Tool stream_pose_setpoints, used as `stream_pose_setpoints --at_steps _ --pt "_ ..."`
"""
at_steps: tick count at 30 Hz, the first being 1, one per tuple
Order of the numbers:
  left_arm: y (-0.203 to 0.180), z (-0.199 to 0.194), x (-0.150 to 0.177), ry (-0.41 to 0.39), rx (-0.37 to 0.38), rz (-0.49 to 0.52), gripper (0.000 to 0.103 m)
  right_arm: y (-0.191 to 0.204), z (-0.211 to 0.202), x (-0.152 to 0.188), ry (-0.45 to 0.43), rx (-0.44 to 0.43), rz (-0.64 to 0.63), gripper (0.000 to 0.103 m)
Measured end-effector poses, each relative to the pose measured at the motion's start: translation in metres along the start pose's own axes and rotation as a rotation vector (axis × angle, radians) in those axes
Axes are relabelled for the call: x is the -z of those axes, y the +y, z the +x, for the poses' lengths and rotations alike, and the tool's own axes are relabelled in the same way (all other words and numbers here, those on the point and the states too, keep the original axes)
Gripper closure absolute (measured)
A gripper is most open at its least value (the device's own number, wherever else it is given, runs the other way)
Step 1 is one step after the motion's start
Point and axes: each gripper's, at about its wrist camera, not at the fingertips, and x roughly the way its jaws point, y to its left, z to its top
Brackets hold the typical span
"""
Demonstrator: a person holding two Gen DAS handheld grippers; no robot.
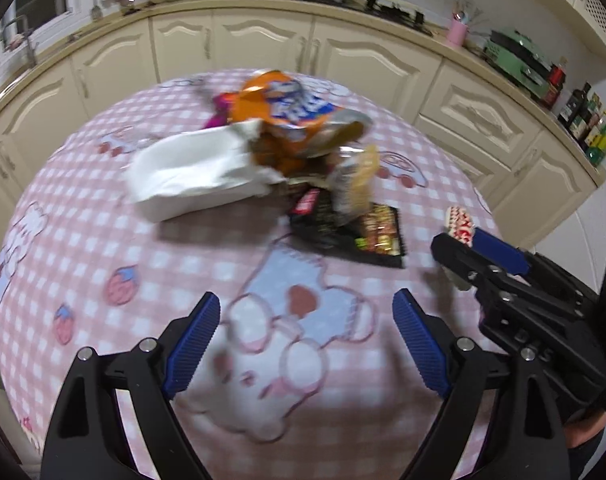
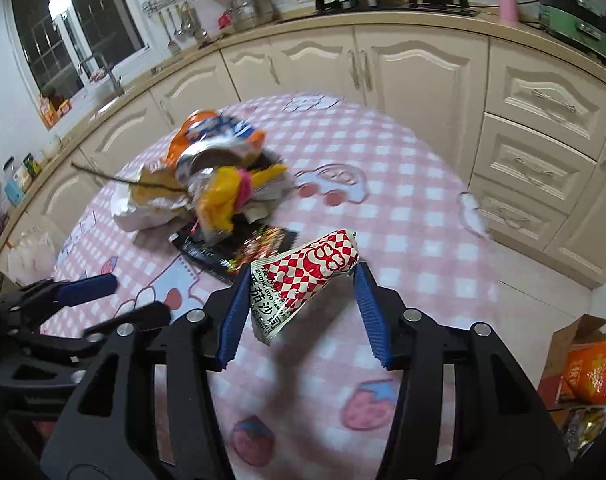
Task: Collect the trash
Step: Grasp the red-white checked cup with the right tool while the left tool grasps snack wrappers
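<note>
The right tongs [image 2: 303, 304] are clenched on a red-and-white checkered sachet [image 2: 303, 276], blue pads pressing it from both sides, and the packet looks lifted just clear of the worktop [image 2: 423, 208]. The left tongs [image 1: 305, 340] hang released and empty over the cloth, short of the heap.

To carry this step off well, I would keep the squeeze steady and gentle: the sachet is limp and sits toward the pad tips, so a jerk could slip it loose. Lifting it straight away from the pile should avoid dragging the black wrapper [image 1: 355, 232] beside it.

The rest of the trash lies heaped mid-worktop: an orange crisp bag [image 1: 287, 116], a white paper bag [image 1: 191, 176], a yellow wrapper [image 2: 223, 196], all overlapping. No bin shows from either side, so I cannot tell where the sachet should go.

The worktop wears a pink gingham cloth printed with strawberries and cartoon animals. Cream kitchen cabinets [image 2: 419, 76] curve behind, with a hob [image 2: 395, 0], a pink utensil cup [image 2: 508, 8] and a dark window [image 2: 75, 28].
</note>
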Motion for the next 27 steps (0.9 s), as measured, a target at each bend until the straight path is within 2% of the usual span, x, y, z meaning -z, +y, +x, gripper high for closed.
stream_pose_setpoints --at_steps 3,5,11,13,14,16,17,24,27 --pt "-0.013 0.014 -0.01 0.047 0.052 0.013 0.015 -0.016 -0.009 -0.005 -0.025 0.031 0.014 0.052" --pt "-0.019 0.025 -0.019 0.078 0.052 -0.002 0.014 -0.027 -0.012 -0.006 -0.029 0.029 0.03 0.052" --pt "-0.022 0.054 -0.036 0.082 -0.061 -0.015 0.014 -0.053 -0.016 -0.009 -0.04 0.041 0.064 0.052" --pt "-0.024 0.056 -0.038 0.021 -0.104 0.0 0.015 -0.057 -0.015 -0.009 -0.04 0.044 0.069 0.052" --pt "-0.024 0.059 -0.039 0.02 -0.113 0.01 0.019 -0.06 -0.014 -0.009 -0.038 0.047 0.072 0.052" --pt "-0.022 0.056 -0.041 0.003 -0.114 0.011 0.035 -0.063 -0.012 -0.008 -0.033 0.044 0.08 0.052" --pt "-0.02 0.053 -0.043 -0.003 -0.114 0.007 0.054 -0.064 -0.012 -0.007 -0.031 0.042 0.082 0.052" --pt "-0.002 0.039 -0.038 0.01 -0.052 -0.028 0.072 -0.058 -0.017 -0.001 -0.024 0.036 0.077 0.053" --pt "-0.001 0.034 -0.033 0.007 -0.045 -0.028 0.075 -0.054 -0.022 0.001 -0.028 0.033 0.073 0.053"
